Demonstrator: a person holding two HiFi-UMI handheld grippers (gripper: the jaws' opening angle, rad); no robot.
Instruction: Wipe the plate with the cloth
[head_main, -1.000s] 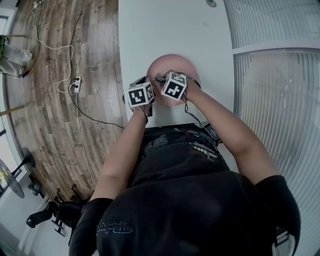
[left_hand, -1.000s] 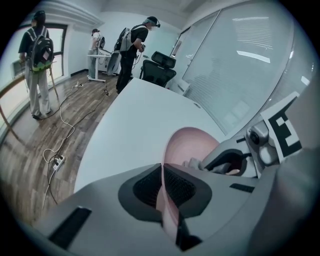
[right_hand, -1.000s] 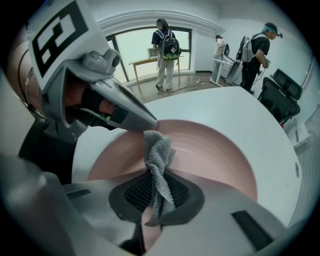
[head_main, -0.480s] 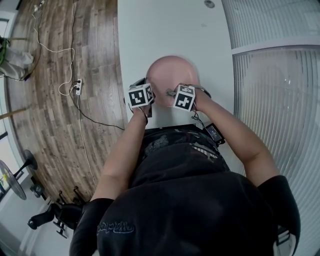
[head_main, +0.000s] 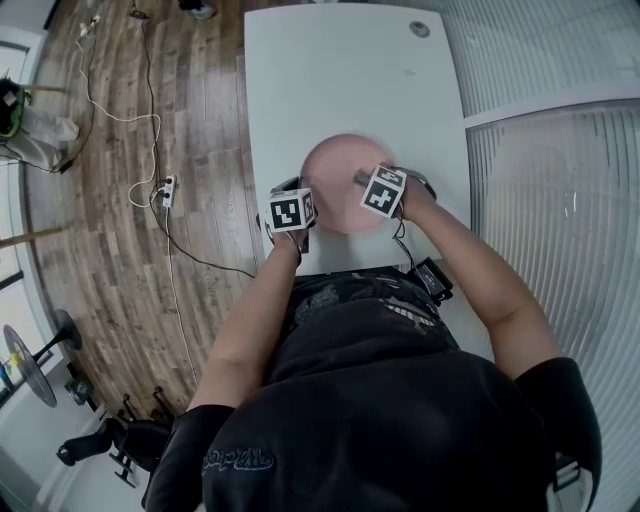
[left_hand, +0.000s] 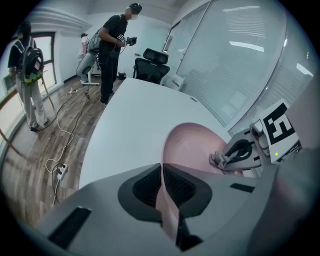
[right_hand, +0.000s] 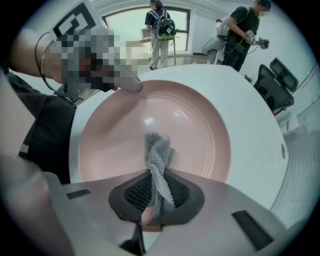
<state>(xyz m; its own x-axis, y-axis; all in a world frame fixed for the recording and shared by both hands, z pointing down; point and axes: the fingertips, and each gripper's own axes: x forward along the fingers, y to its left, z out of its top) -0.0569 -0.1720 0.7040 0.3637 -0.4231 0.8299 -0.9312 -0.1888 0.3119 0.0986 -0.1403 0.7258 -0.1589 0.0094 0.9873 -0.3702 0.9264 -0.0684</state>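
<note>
We are still mid-wipe: left gripper (left_hand: 162, 172) clamping the rim of the pink plate (left_hand: 192, 142); right gripper (right_hand: 157, 187) pinching the grey cloth (right_hand: 159, 150) over it.

Both forearms (head_main: 250, 310) reach forward. The left tongs (left_hand: 162, 186) slant downward, pinched shut on the plate (left_hand: 192, 145) rim; the right tongs (right_hand: 154, 194) point straight down, clamping the cloth (right_hand: 159, 150).

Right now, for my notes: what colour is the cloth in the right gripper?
The cloth is grey, mesh-textured; the right gripper view shows it best.
</note>
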